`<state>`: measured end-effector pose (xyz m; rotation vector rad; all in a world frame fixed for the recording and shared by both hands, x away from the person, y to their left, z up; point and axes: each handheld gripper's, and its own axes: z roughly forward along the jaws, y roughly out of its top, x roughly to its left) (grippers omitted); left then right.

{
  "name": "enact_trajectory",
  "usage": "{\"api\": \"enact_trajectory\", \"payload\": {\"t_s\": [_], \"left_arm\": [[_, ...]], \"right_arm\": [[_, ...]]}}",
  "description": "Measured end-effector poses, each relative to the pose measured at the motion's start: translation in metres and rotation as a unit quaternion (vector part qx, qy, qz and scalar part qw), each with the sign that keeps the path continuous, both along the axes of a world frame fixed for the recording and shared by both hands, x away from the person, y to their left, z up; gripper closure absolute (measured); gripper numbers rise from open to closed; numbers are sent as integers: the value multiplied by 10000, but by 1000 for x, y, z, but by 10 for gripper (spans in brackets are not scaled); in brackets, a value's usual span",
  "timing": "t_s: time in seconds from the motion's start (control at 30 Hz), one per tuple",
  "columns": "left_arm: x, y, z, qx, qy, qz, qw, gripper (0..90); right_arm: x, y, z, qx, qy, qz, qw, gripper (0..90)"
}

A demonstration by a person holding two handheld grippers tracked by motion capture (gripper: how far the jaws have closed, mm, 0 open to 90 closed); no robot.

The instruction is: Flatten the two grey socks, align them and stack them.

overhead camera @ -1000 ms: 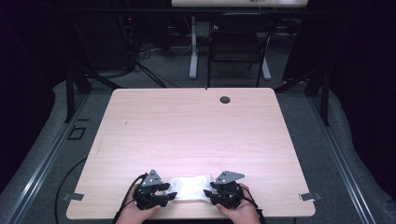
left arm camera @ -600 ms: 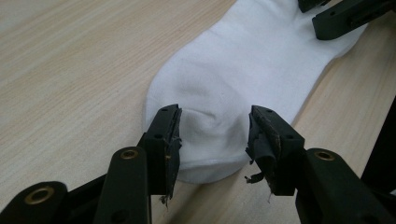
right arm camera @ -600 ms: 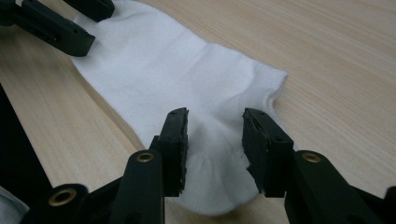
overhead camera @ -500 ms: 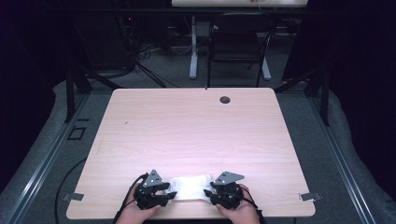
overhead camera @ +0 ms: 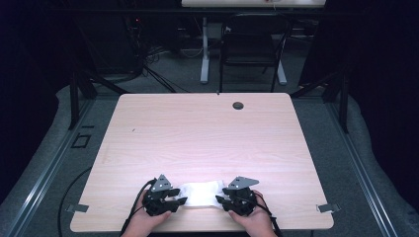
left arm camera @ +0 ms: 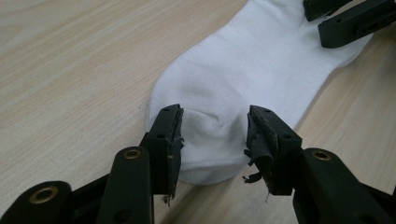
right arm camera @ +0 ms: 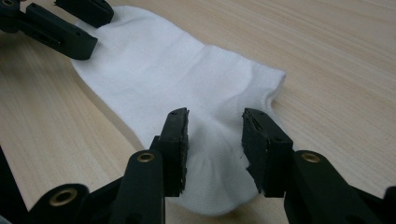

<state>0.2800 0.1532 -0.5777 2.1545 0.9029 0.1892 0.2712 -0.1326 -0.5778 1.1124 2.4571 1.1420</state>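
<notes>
At table's [overhead camera: 207, 133] near edge | white sock [overhead camera: 200, 193] lay flat betw. left gripper [left arm camera: 214, 135] & right gripper [right arm camera: 215, 137] | both jaws gaped over sock ends, left closing, nothing pinched | tip: sink pads into cloth before squeezing.

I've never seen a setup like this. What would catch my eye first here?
A white sock lies flat near the front edge of the wooden table, the brightest thing there. A person's hands hold a black gripper at each end of it: the left gripper and the right gripper each stand open, jaws on either side of a bunched bit of sock.
</notes>
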Motion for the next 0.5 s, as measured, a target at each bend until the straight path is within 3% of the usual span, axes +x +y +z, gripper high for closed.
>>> {"api": "enact_trajectory", "payload": {"t_s": [0.5], "left_arm": [[8, 0, -1, -117, 21, 123, 9999, 553]], "right_arm": [[7, 0, 0, -1, -46, -44, 10000, 612]]}}
